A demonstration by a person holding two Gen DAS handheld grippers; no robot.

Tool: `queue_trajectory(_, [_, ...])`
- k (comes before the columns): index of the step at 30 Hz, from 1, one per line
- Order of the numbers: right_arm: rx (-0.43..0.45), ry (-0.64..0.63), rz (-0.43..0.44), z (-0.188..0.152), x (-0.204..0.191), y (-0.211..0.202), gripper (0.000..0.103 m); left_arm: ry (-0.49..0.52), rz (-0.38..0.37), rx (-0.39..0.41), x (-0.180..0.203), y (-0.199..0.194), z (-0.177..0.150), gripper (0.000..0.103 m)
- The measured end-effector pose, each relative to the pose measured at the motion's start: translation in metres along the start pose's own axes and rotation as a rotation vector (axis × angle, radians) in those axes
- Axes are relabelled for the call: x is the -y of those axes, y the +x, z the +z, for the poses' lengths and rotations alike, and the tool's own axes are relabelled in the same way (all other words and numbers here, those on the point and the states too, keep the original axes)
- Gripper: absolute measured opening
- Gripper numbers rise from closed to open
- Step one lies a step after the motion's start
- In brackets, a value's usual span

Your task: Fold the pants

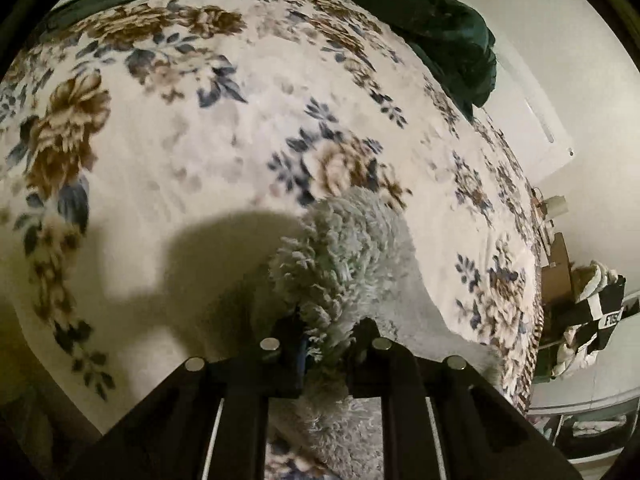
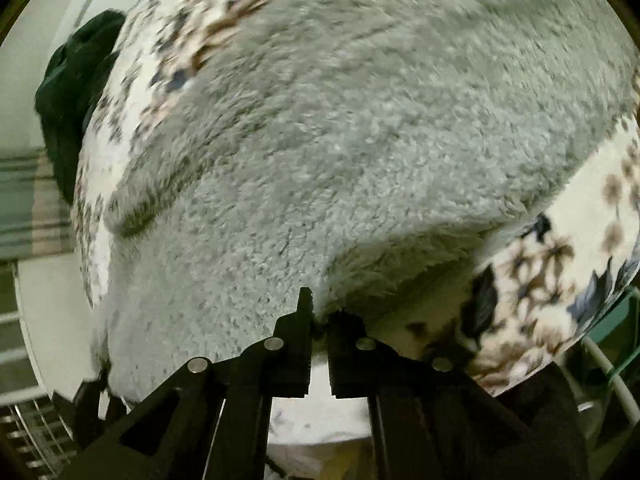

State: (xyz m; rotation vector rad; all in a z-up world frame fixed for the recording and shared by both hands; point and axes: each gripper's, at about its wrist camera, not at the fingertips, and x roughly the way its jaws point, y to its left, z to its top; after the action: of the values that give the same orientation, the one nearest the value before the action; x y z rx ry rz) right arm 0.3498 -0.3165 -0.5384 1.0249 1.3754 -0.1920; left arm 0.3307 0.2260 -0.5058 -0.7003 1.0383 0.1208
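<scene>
We are seeing one pair of pants (image 2: pixel 360 128), grey fluffy fleece, lying on the bed (image 1: pixel 200 152), which is covered by a floral blanket in cream, brown and blue. No container is holding the pants; they are resting straight on the blanket.

Left claw (image 1: pixel 332 332) is clamping a bunched fold of the pants (image 1: pixel 344 256), with fleece filling the gap between its two fingers. The gathered cloth is standing up above the blanket and throwing a dark shadow to its left. More of the same fleece is trailing under the claw toward the near edge of the bed.

Right claw (image 2: pixel 320 320) is pinching an edge of the pants, with its fingers nearly together and a thin layer of fleece between the serrated pads. The cloth here is lifting off the blanket, leaving a shaded pocket underneath on the right. The rest of the garment is spreading wide across the bed beyond the claw.

One dark green cloth bundle (image 1: pixel 440 28) is sitting at the far edge of the bed, well apart from the pants. Off the right edge we are seeing cardboard boxes (image 1: pixel 560 264), contents too small to tell.
</scene>
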Motion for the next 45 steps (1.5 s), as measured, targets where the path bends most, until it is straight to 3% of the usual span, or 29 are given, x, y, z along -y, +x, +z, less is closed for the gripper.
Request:
queue_trajectory(3, [-0.033,-0.015,0.000,-0.009,-0.012,0.007,0.007,0.007,0.035,-0.022,-0.014,0.011,0.005,0.011])
queue_trajectory(7, [-0.112,0.010,-0.047,-0.003,-0.006,0.043,0.009,0.008,0.081,-0.138,-0.026,0.040,-0.003,0.018])
queue_trajectory(8, [-0.129,0.032,-0.036,0.000,-0.001,0.047,0.011,0.019,0.096,-0.161,-0.025,0.042,-0.008,0.027])
queue_trajectory(9, [-0.141,0.046,-0.025,0.004,0.003,0.050,0.022,0.051,0.124,-0.175,-0.019,0.042,-0.014,0.034])
queue_trajectory(10, [-0.155,0.068,0.000,0.008,0.010,0.048,0.038,0.077,0.133,-0.178,-0.014,0.039,-0.019,0.055])
queue_trajectory(11, [-0.148,0.076,0.026,0.011,0.015,0.042,0.044,0.097,0.145,-0.175,-0.008,0.035,-0.024,0.079])
queue_trajectory(12, [-0.135,0.079,0.045,0.012,0.021,0.034,0.052,0.121,0.168,-0.163,0.000,0.027,-0.030,0.085])
queue_trajectory(15, [-0.065,0.095,0.051,0.027,0.042,-0.003,0.055,0.183,0.190,-0.138,0.025,0.008,-0.049,0.086])
queue_trajectory(18, [0.070,0.168,0.025,0.057,0.079,-0.051,0.055,0.230,0.196,-0.144,0.060,-0.001,-0.075,0.086])
queue_trajectory(22, [0.287,0.327,-0.010,0.112,0.172,-0.120,0.055,0.323,0.169,-0.176,0.125,0.010,-0.117,0.086])
queue_trajectory(25, [0.387,0.418,0.000,0.154,0.227,-0.148,0.055,0.391,0.134,-0.225,0.175,0.032,-0.156,0.086])
queue_trajectory(30, [0.424,0.473,0.056,0.210,0.289,-0.162,0.054,0.496,0.084,-0.309,0.252,0.067,-0.242,0.086])
queue_trajectory(32, [0.422,0.513,0.097,0.226,0.297,-0.151,0.036,0.539,0.071,-0.350,0.279,0.079,-0.272,0.086])
queue_trajectory(33, [0.415,0.521,0.100,0.230,0.297,-0.146,0.007,0.551,0.068,-0.363,0.286,0.083,-0.282,0.086])
queue_trajectory(34, [0.412,0.527,0.105,0.236,0.295,-0.143,0.006,0.572,0.065,-0.389,0.298,0.089,-0.297,0.086])
queue_trajectory(38, [0.457,0.494,0.119,0.231,0.289,-0.162,0.005,0.645,0.049,-0.434,0.331,0.097,-0.330,0.086])
queue_trajectory(43, [0.437,0.487,0.125,0.172,0.317,-0.202,0.005,0.718,0.056,-0.442,0.353,0.103,-0.352,0.086])
queue_trajectory(45, [0.406,0.480,0.136,0.166,0.329,-0.201,0.006,0.728,0.057,-0.455,0.357,0.110,-0.357,0.086])
